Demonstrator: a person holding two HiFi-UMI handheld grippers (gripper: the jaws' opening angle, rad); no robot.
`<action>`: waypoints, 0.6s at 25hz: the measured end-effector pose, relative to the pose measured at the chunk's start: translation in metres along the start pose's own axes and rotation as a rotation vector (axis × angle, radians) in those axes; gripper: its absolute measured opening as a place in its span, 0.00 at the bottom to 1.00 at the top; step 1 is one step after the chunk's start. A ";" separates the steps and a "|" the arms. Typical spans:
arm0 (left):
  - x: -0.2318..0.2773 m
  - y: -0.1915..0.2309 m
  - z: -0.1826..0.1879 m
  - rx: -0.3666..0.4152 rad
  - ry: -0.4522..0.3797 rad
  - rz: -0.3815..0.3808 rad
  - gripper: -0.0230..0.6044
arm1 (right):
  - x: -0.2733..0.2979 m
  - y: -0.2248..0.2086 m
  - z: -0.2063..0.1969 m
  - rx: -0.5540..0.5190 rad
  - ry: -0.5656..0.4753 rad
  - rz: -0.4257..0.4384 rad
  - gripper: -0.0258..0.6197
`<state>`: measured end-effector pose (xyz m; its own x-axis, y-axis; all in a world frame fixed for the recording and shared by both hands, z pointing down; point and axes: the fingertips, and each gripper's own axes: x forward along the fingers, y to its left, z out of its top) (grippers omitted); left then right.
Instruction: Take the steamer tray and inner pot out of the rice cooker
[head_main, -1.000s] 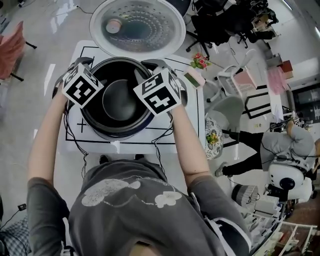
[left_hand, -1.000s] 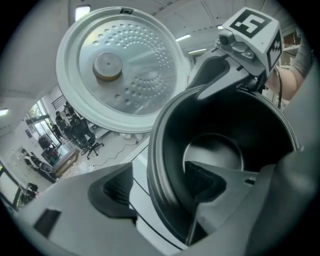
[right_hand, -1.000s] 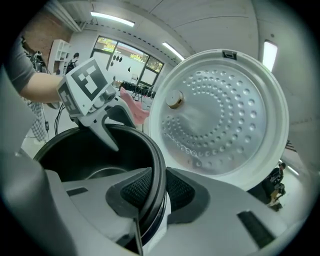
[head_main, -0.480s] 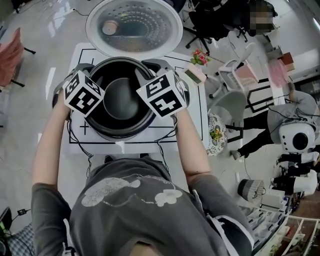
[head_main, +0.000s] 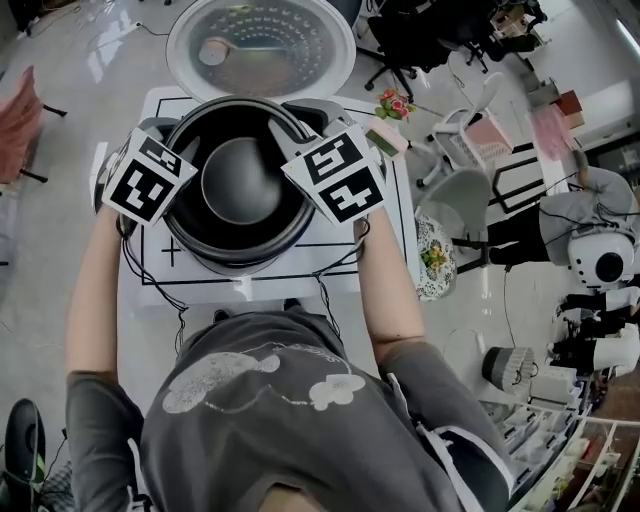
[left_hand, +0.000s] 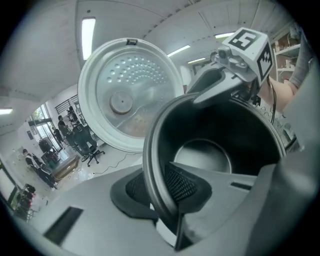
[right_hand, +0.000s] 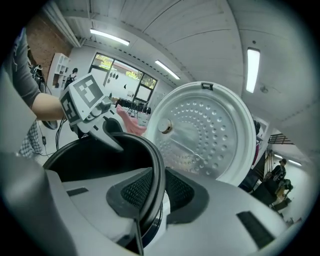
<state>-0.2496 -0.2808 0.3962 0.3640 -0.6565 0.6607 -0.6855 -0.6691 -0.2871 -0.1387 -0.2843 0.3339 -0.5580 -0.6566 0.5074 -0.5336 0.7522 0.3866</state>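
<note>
At the cooker's (head_main: 236, 266) mouth, the pot (head_main: 240, 185) is being held by its rim. Left gripper (left_hand: 160, 187), jaws just closing, is pinching the left rim; right gripper (right_hand: 152, 192) is clamping the opposite rim, one pad inside, one outside.

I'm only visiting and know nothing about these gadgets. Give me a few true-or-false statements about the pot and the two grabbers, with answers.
1. The lid stands open. True.
2. The left gripper is empty. False: its jaws have just been closing, and they pinch the rim of the pot.
3. The right gripper grips the pot's rim. True.
4. The pot is full of rice. False: it looks empty, with its bare bottom showing.
</note>
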 end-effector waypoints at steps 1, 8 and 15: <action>-0.004 0.000 0.003 -0.007 -0.017 -0.008 0.15 | -0.003 0.000 0.003 -0.004 -0.012 -0.007 0.19; -0.046 0.006 0.041 0.033 -0.120 -0.004 0.13 | -0.039 -0.008 0.034 -0.026 -0.107 -0.084 0.19; -0.084 0.005 0.074 0.109 -0.170 0.016 0.13 | -0.081 -0.014 0.062 -0.034 -0.169 -0.166 0.19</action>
<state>-0.2369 -0.2543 0.2883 0.4611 -0.7105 0.5316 -0.6231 -0.6858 -0.3760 -0.1256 -0.2449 0.2400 -0.5647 -0.7689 0.2999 -0.6065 0.6331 0.4811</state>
